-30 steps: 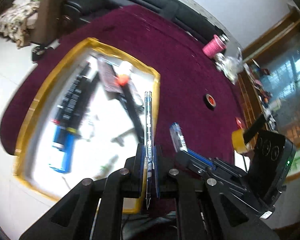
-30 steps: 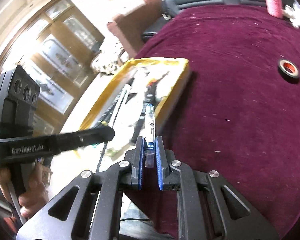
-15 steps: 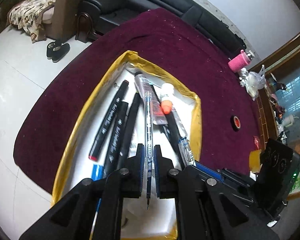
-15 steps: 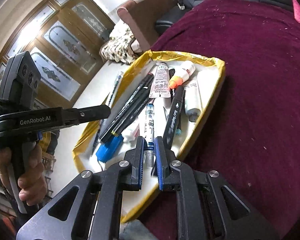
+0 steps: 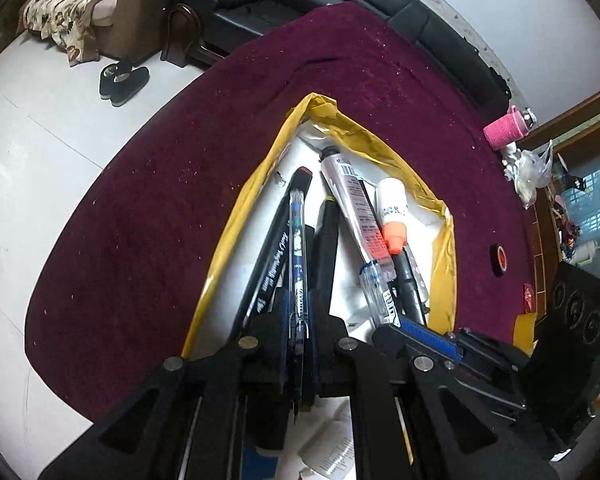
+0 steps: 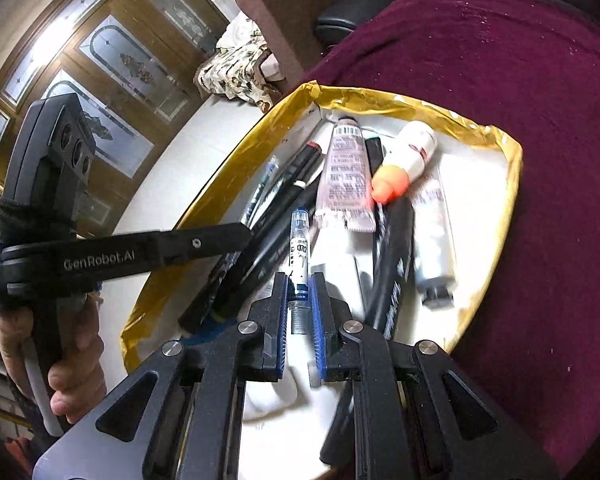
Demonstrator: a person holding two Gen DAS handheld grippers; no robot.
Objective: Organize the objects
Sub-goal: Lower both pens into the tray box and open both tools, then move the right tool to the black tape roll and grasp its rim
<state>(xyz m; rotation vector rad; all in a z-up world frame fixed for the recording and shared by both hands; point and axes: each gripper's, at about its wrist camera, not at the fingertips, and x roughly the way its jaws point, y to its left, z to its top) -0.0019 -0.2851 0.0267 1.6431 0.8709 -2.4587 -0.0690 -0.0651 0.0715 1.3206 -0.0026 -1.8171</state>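
A: Where are the pens?
B: One blue pen [image 5: 299, 256] is clamped lengthwise in the left hand-held gripper [image 5: 300, 320], its far end over the black markers [image 5: 274, 264] in the tray [image 5: 446, 256]. A second, clear pen [image 6: 299, 248] sits between the pads of the right hand-held gripper [image 6: 300, 312], also over the tray.

A: Is the right one pinched too?
B: The pads are narrow and flank the barrel closely, but I can't tell if they press on it.

A: What else lies in the tray?
B: A tube [image 6: 346, 176] with a barcode, a white bottle [image 6: 414, 150] with an orange cap [image 6: 390, 184] resting across the tube's edge, a small silver tube [image 6: 434, 236] toward the right wall, and more dark markers side by side. The tray has a yellow rim and a white floor.

A: And around it?
B: The tray rests on a bench under a maroon cloth [image 5: 148, 220]. Farther off on the cloth are a tape roll [image 5: 500, 259] and a pink spool [image 5: 504, 130]. The person's hand [image 6: 66, 360] grips the left handle.
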